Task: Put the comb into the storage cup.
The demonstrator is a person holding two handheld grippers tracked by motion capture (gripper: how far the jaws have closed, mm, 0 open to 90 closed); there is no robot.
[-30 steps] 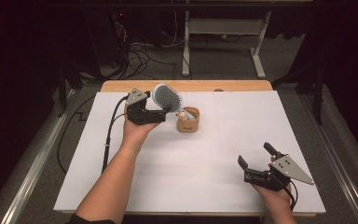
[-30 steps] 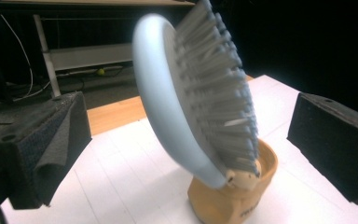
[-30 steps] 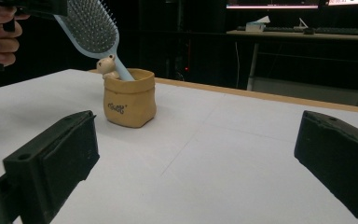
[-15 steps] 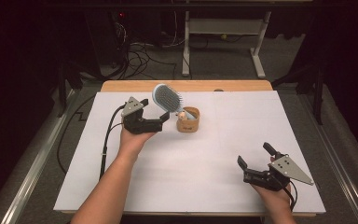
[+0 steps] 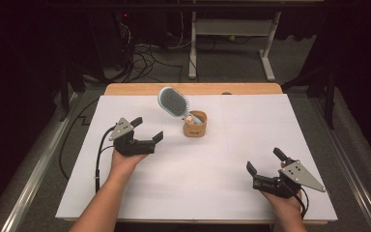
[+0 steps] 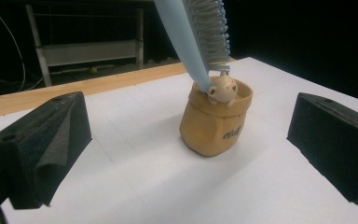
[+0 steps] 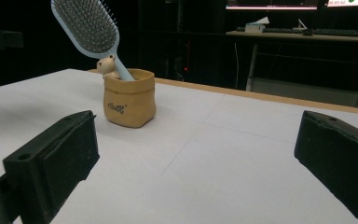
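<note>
One tan pot (image 5: 194,124) stands near the table's (image 5: 232,193) far edge, holding one pale-blue hairbrush (image 5: 174,102) that leans left, bristles up, beside a small bear figure (image 6: 222,88) on its rim. Two grippers rest apart from it: the left gripper (image 5: 146,130), jaws wide and empty, and the right gripper (image 5: 264,161) near the front right corner, likewise gaping and empty.

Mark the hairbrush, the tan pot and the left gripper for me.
hairbrush (image 5: 173,102), high view, on the bristle face of its head.
tan pot (image 7: 129,103), right gripper view, on its front wall.
left gripper (image 5: 147,128), high view, midway between its open jaw tips.
</note>
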